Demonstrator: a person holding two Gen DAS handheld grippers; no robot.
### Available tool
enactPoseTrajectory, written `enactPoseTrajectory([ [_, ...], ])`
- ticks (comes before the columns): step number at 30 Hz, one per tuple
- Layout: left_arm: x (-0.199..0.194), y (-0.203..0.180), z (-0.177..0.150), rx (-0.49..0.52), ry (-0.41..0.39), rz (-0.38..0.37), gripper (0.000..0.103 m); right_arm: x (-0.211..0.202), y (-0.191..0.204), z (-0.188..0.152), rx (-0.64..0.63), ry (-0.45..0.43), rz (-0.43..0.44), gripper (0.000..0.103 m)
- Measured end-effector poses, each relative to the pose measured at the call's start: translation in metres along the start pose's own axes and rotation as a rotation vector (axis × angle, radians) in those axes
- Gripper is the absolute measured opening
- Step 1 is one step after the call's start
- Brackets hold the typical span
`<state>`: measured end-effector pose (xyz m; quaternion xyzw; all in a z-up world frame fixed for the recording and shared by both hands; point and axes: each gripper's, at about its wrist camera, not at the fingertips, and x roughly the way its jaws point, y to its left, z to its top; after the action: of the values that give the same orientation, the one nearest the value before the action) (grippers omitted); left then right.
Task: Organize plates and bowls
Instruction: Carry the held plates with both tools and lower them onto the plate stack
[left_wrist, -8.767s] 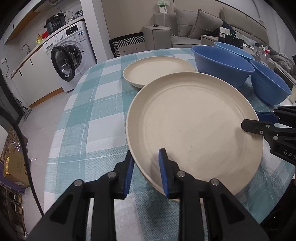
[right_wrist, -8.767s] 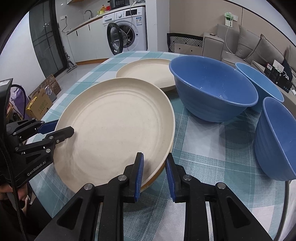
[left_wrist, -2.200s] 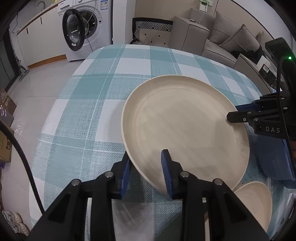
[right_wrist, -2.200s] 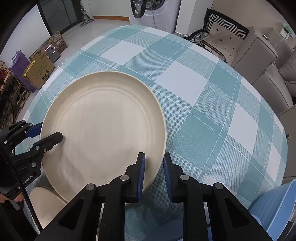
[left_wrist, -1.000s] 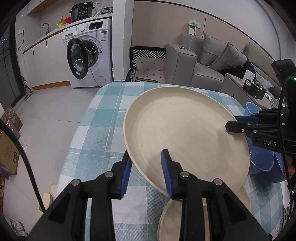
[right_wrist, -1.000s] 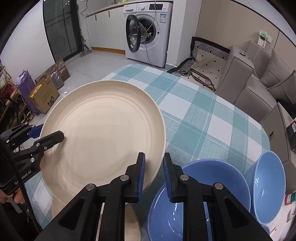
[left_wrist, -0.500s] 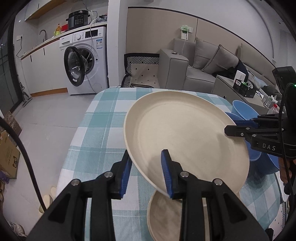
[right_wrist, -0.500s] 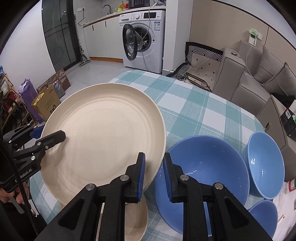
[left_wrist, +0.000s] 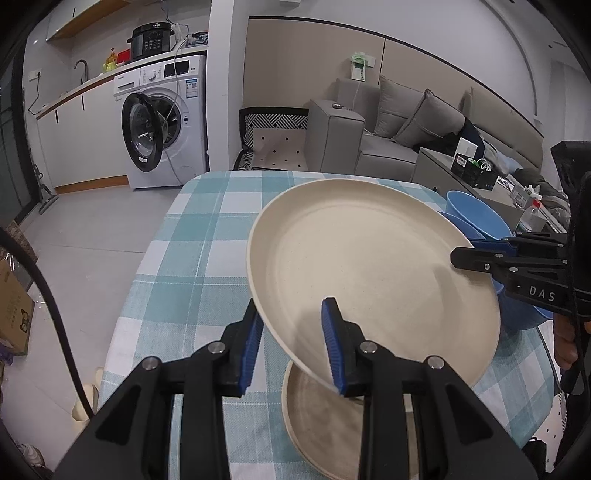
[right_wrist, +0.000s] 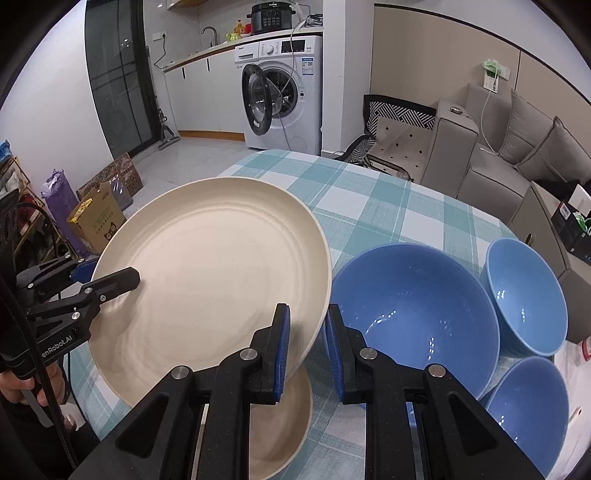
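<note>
Scene: a table with a teal and white checked cloth, seen from two cameras riding on hand-held grippers; a washing machine stands at upper left in the left wrist view and a grey sofa at upper right.

Left gripper: at the bottom centre of the left wrist view, its blue-padded jaws pinch the near rim of the large cream plate. In the right wrist view it enters from the left edge.

Large cream plate: held in the air, tilted, in the middle of both views, gripped on opposite rims by both tools.

Smaller cream plate: lying flat on the cloth at bottom centre, directly under the lifted plate and partly hidden by it.

Right gripper: at the bottom centre of the right wrist view, its jaws close on the plate's other rim.

Blue bowls: a large bowl sits right of centre in the right wrist view, a medium bowl beyond it, and a small bowl at lower right. All are separate, not nested.

Step in hand: likely carrying the big plate to stack it with the smaller plate.

Next move: probably level the plate, centre it over the resting plate, lower both sides evenly, then release. A large plate on a small one may sit unsteadily, so centring matters.
</note>
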<state>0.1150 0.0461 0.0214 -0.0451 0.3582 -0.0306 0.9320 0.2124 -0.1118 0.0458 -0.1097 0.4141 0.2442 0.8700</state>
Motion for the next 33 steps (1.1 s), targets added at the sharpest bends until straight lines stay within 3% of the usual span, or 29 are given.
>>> enactPoseTrajectory([
  [33, -0.007, -0.014, -0.045, 0.019, 0.048, -0.004, 0.031, -0.016, 0.011, -0.082, 0.093, -0.037, 0.015, 0.02],
])
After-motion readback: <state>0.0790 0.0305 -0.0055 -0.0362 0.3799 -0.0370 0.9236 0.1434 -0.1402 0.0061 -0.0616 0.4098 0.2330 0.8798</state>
